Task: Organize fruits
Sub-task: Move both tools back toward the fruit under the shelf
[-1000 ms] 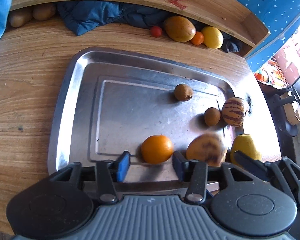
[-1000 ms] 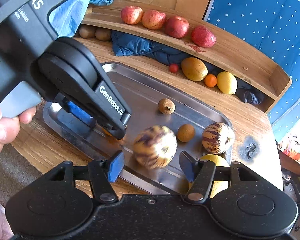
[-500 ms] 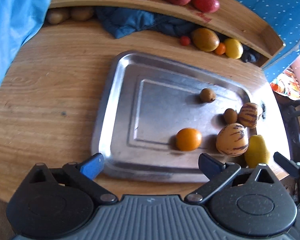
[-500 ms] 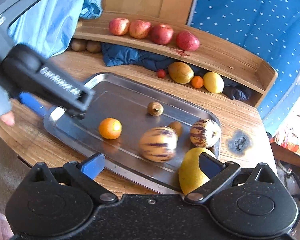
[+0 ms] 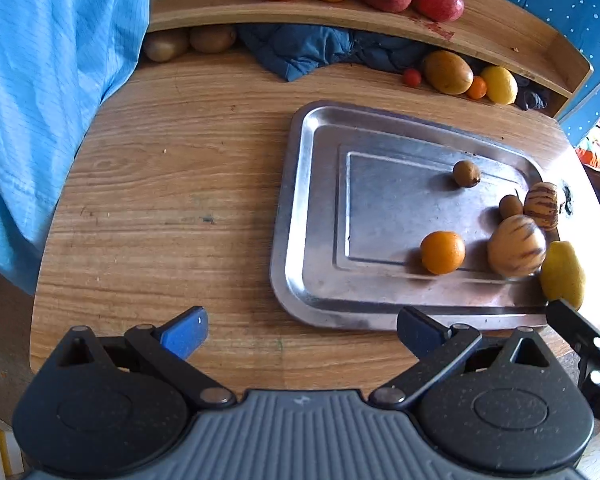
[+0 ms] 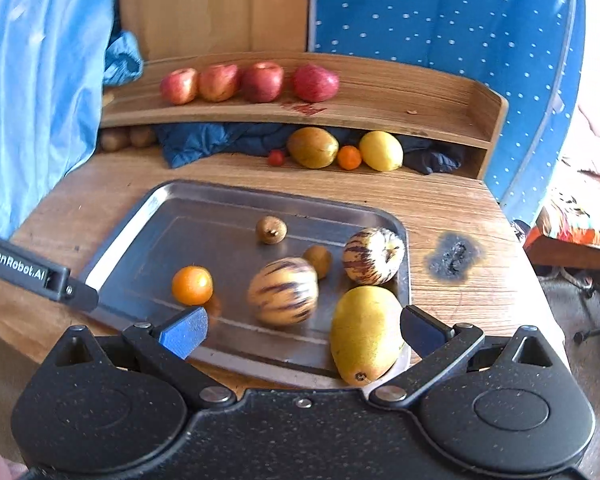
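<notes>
A steel tray [image 5: 312, 216] [image 6: 148, 216] lies on the wooden table. On it rest an orange [image 5: 443, 252] [image 6: 192, 285], two striped melons [image 5: 516, 245] [image 6: 283, 291] [image 6: 373, 255], two small brown fruits [image 5: 466, 173] [image 6: 271, 229] and a yellow mango [image 5: 562, 274] [image 6: 364, 334] at the near right corner. My left gripper [image 5: 300, 334] is open over bare table, left of and before the tray. My right gripper [image 6: 302, 330] is open above the tray's near edge, with the mango just inside its right finger. Neither holds anything.
A curved wooden shelf [image 6: 380, 114] at the back carries several red apples [image 6: 260, 80]. Under it sit a mango, a small orange, a lemon [image 6: 381, 151], a tomato, potatoes and a dark blue cloth [image 5: 312, 48]. Light blue fabric [image 5: 40, 100] hangs at left. A burn mark [image 6: 452, 256] lies right of the tray.
Both grippers opened wide and pulled back from the tray. The orange and a striped melon, once between the fingers, now lie free on the tray. My left gripper shifted left.
</notes>
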Available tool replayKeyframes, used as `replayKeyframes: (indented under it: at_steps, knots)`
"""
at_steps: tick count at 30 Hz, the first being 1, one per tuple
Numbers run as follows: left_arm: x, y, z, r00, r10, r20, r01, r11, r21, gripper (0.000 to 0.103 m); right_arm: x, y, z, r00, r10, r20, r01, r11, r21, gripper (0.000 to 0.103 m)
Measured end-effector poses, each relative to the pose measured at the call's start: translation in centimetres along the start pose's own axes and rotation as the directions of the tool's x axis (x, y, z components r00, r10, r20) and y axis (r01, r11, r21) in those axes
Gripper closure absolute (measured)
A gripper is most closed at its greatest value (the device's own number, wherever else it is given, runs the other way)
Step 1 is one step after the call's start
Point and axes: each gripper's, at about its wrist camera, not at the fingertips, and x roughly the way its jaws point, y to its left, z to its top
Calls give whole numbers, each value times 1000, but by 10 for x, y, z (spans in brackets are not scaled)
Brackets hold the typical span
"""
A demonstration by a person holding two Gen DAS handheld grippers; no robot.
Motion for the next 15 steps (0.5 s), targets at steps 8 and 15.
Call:
replayKeyframes:
  at_steps: [8,15]
  knots:
    - [1,-10,31,998,9,58,-12,998,60,1,9,-9,16,1000,-20,22,19,1000,11,1]
    - [14,-22,70,998,-8,65,2,996,94,1,25,-20,35,998,-61,29,60,998,30,1]
